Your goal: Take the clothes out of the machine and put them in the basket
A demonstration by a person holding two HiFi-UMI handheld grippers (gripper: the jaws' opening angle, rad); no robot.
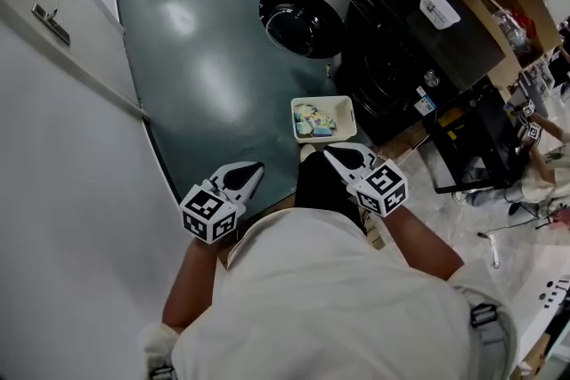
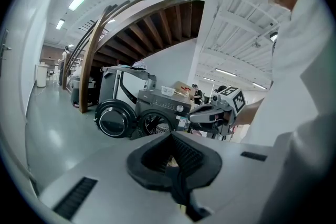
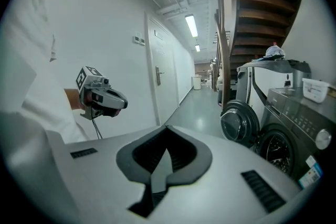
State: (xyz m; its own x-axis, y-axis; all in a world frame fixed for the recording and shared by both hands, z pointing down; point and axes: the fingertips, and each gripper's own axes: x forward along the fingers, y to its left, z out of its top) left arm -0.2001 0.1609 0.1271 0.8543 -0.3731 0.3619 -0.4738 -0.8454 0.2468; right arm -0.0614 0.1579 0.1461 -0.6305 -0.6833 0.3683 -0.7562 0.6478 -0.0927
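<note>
Head view: left tongs (image 1: 257, 166) and right tongs (image 1: 327, 154) are held low before the person, both closed on nothing. The white basket (image 1: 349, 115) sits on the floor just beyond the right tongs, beside the dark machine (image 1: 392, 76). Left gripper view: jaws together, machine well ahead. Right gripper view: jaws together, machine off right

The washing machine (image 1: 405, 58) is showing dark grey, its round door (image 1: 298, 20) glossy black. The white basket (image 1: 324, 100) is holding pale blue and yellow clothes (image 1: 313, 122). The floor (image 1: 205, 67) is gleaming teal. The left claw (image 1: 256, 167) and right claw (image 1: 328, 154) are showing white, patterned with black-and-white squares behind.
</note>
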